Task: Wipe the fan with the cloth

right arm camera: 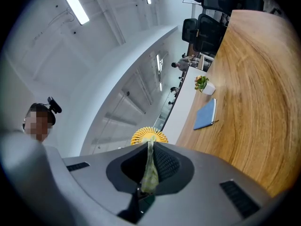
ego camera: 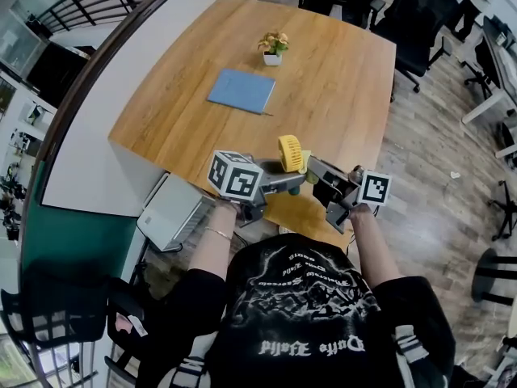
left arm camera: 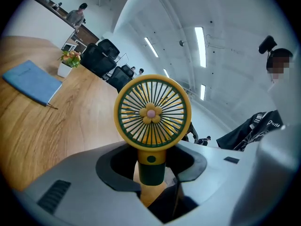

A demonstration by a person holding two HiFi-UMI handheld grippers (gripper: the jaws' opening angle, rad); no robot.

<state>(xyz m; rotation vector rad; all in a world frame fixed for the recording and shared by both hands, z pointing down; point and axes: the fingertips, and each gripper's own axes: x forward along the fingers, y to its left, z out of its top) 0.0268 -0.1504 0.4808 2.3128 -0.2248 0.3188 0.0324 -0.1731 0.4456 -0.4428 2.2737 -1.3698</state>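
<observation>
**Fan clamped in L, cloth pinched in R, wipe at or near first contact**

Office w/ wood table (ego camera: 347,79), chairs (ego camera: 420,14) on far side. Person stands at the near edge.

Head view: blue notebook (ego camera: 241,90) and small potted plant (ego camera: 274,47) sit mid/far on the table, well apart from the work and not involved. Fan (ego camera: 291,152) is up off the tabletop over the near edge, between the two tools. L gripper (ego camera: 289,186) comes in from the left, R gripper (ego camera: 315,170) from the right, and the tips meet near the fan. Holding it in the air makes sense imo: both faces are reachable and the grip braces it vs wipe force.

Left gripper view: jaws clamped on the dark-green handle (left arm camera: 151,168), just below the yellow head. Grille (left arm camera: 153,112) w/ flower hub stands upright above the jaws, facing the cam. The low grip leaves the whole grille free for the cloth.

Right gripper view: jaws pinched together on a thin pale-green cloth (right arm camera: 149,171), seen edge-on, w/ a strip sticking out past the tips. Fan's yellow rim shows right behind it; touching or just short, can't tell. Protruding cloth means soft contact first, w/ no hard jaw on the grille.

Next probably needs light strokes across the grille w/ L bracing. Risks: cloth snags in the spokes, or the handle twists in the grip.
</observation>
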